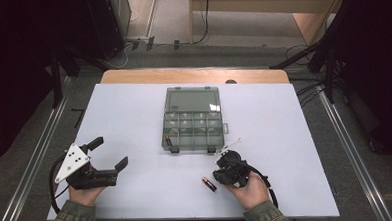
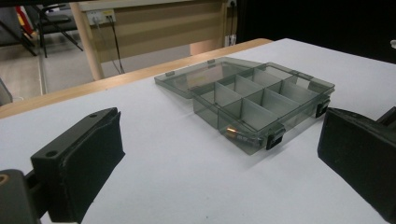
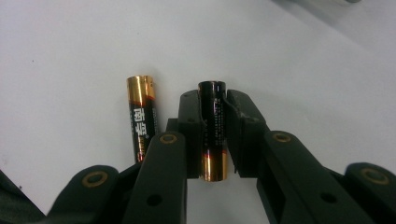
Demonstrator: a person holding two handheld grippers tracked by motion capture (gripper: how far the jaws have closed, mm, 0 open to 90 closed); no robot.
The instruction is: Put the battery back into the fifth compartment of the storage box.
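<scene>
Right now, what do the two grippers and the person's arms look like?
Both grippers are black. The left gripper carries a grey three-cornered plate with dark holes and a black cable; its pads are thick, matte blocks. The right gripper has brass-ringed rivets and a black cable. Sleeves are olive green.

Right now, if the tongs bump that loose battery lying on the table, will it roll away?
Probably yes. The loose battery is a smooth round cylinder lying on its side on the flat white table, so a sideways nudge would likely roll it. It looks stiff and glossy, maybe slippery. The right tongs clamp another battery across its sides.
</scene>
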